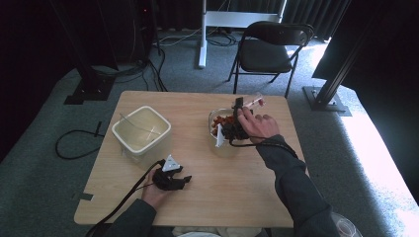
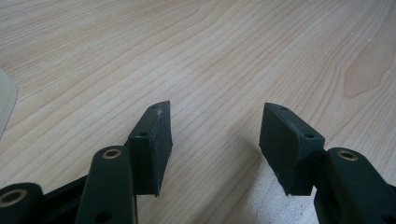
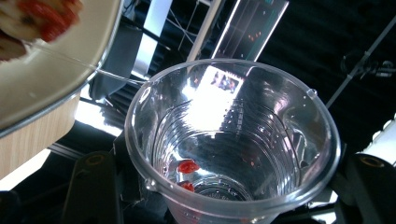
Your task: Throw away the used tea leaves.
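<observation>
My right gripper (image 1: 238,114) is over the far right of the table, shut on a clear plastic cup (image 1: 255,102) that is tipped on its side. In the right gripper view the cup (image 3: 233,140) sits between the black jaws with its mouth facing the camera and two small red bits (image 3: 187,166) near its bottom. A bowl (image 1: 216,118) of red and pale pieces stands just under that hand; its rim (image 3: 70,79) shows at upper left. My left gripper (image 1: 184,180) rests low on the table near the front, open (image 2: 215,112) with nothing between its fingers.
A cream square tub (image 1: 141,129) stands on the left half of the wooden table (image 1: 222,187); its edge (image 2: 5,105) shows beside the left gripper. Behind the table are a black folding chair (image 1: 269,47), a white stand leg (image 1: 202,34) and floor cables.
</observation>
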